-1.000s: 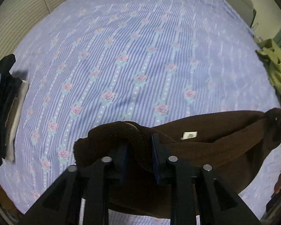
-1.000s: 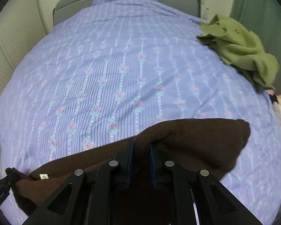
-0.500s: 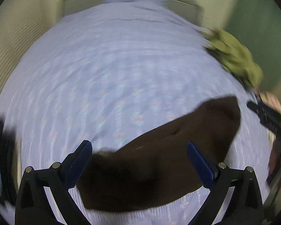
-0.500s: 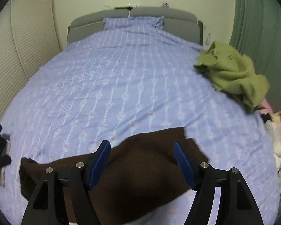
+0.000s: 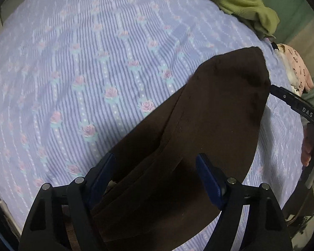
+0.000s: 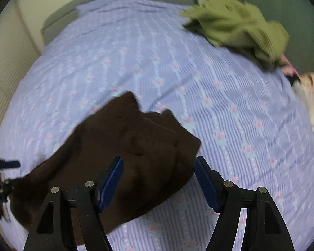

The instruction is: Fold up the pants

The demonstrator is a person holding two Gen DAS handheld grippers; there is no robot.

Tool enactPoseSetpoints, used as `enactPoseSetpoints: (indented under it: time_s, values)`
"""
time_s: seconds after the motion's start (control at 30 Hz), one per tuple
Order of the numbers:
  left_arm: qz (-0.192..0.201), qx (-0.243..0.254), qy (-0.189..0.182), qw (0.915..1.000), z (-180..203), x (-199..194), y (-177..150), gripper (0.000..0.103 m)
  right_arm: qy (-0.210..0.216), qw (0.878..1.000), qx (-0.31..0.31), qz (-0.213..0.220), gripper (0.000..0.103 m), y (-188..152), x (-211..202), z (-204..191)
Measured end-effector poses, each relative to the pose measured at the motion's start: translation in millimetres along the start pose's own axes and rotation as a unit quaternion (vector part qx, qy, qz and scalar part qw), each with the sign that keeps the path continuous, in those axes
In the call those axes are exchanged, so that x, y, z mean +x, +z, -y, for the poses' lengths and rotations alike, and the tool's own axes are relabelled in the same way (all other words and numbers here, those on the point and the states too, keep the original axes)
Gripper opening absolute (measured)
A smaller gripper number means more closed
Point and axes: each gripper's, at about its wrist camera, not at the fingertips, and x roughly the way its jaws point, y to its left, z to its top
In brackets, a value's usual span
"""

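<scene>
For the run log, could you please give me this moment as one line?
left claw: open | right claw: open | brown pants: released, lying on bedspread | green garment: far right

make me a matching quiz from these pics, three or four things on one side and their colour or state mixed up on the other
Things:
1. pants
2. bedsheet
3. crumpled garment
4. left hand-held gripper

Descriptions:
A. olive green, bunched at the far right of the bed
B. open, hovering over dark fabric
C. dark brown, lying folded on the bed
D. lilac stripes with pink roses

Pairs: 1-C, 2-D, 3-A, 4-B
</scene>
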Motion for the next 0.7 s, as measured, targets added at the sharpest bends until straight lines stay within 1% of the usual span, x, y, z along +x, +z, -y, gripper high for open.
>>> enactPoseSetpoints:
  time_s: [0.03, 0.1, 0.13, 0.17, 0.2, 0.23, 0.27, 0.3, 0.37, 0.43, 0.5, 0.53, 0.57, 0.6, 0.63, 0.67, 0.7]
  values:
    - [-0.004, -0.001, -0.001, 1.0, 0, 3, 1, 0.079, 0.005, 1.0, 0.007, -0.014, 0.071, 0, 9, 3]
    - [-0.011, -0.004, -0.005, 0.9999, 0, 11, 0, 0.076, 0.011, 1.0, 0.008, -0.025, 0.07, 1, 18, 2]
    - [-0.015, -0.008, -0.004, 0.9998, -2, 14, 0, 0.07, 0.014, 0.999, 0.005, -0.03, 0.07, 2, 25, 0]
    - [-0.02, -0.015, -0.006, 0.9997, -4, 18, -1, 0.058, 0.016, 0.999, 0.006, -0.034, 0.068, 3, 29, -1]
    - [-0.025, -0.02, -0.009, 0.9995, -6, 21, -1, 0.042, 0.022, 0.999, 0.011, -0.037, 0.048, 4, 33, -1]
    - [-0.028, -0.024, -0.012, 0.9992, -8, 23, 0, 0.033, 0.022, 0.999, 0.02, -0.043, 0.021, 5, 36, -1]
    - [-0.028, -0.029, -0.011, 0.9991, -9, 23, 0, 0.021, 0.021, 0.998, 0.03, -0.043, 0.018, 6, 36, 1]
    - [-0.022, -0.036, -0.015, 0.999, -11, 22, 2, 0.02, 0.026, 0.998, 0.04, -0.037, 0.017, 6, 33, 2]
    - [0.005, -0.05, -0.028, 0.9983, -11, 12, 5, 0.019, 0.029, 0.998, 0.051, -0.015, 0.014, 5, 17, 4]
    - [0.026, -0.061, -0.032, 0.9973, -9, 5, 15, 0.02, -0.003, 0.999, 0.05, 0.021, 0.014, 1, -9, 8]
    - [0.027, -0.066, -0.028, 0.997, -4, 7, 25, 0.02, -0.018, 0.998, 0.057, 0.034, 0.014, -2, -21, 13]
    - [0.018, -0.068, -0.022, 0.9973, -2, 13, 29, 0.02, -0.023, 0.998, 0.057, 0.029, 0.014, -1, -18, 16]
    - [0.001, -0.07, -0.012, 0.9975, -2, 22, 33, 0.02, -0.028, 0.998, 0.052, 0.01, 0.014, 3, -7, 17]
    - [-0.021, -0.077, -0.007, 0.9968, -3, 33, 36, 0.021, -0.037, 0.998, 0.047, -0.018, 0.014, 6, 6, 19]
    - [-0.032, -0.084, -0.002, 0.9959, -5, 41, 37, 0.022, -0.044, 0.997, 0.055, -0.04, 0.014, 8, 17, 23]
    - [-0.036, -0.09, 0.007, 0.9952, -5, 46, 38, 0.023, -0.047, 0.996, 0.065, -0.048, 0.016, 8, 22, 28]
    - [-0.031, -0.092, 0.02, 0.9951, -3, 46, 38, 0.028, -0.045, 0.995, 0.075, -0.05, 0.027, 9, 26, 34]
